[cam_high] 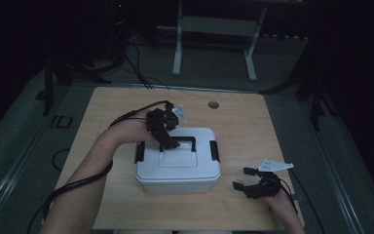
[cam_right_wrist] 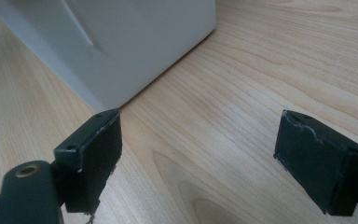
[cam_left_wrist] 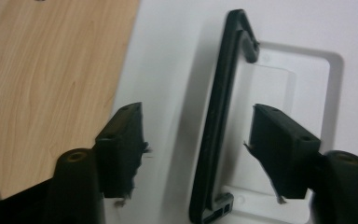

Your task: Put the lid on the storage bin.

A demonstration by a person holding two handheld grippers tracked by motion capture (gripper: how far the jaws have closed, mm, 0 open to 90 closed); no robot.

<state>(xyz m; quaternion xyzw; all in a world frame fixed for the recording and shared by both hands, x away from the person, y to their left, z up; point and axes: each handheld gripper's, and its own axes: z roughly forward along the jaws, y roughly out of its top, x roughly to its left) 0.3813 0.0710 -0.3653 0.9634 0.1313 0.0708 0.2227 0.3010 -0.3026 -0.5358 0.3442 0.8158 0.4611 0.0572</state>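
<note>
A white plastic box (cam_high: 177, 168) with black side latches and a black carry handle (cam_high: 187, 140) stands in the middle of the wooden table (cam_high: 253, 126). My left gripper (cam_high: 169, 142) hangs over the lid, open. In the left gripper view the handle (cam_left_wrist: 216, 130) runs upright between the jaws of the left gripper (cam_left_wrist: 198, 114), and neither pad touches it. My right gripper (cam_high: 242, 178) rests low on the table to the right of the box, open with nothing between its jaws. In the right gripper view, the right gripper (cam_right_wrist: 200, 123) faces bare wood, with the box's corner (cam_right_wrist: 121, 42) just ahead on the left.
A round hole (cam_high: 214, 104) sits near the table's far edge. Beyond the table, a white metal frame (cam_high: 177, 53) stands on the dark floor. Black cables (cam_high: 78, 183) trail from both grippers off the near edge. Bare wood (cam_high: 112, 117) lies around the box.
</note>
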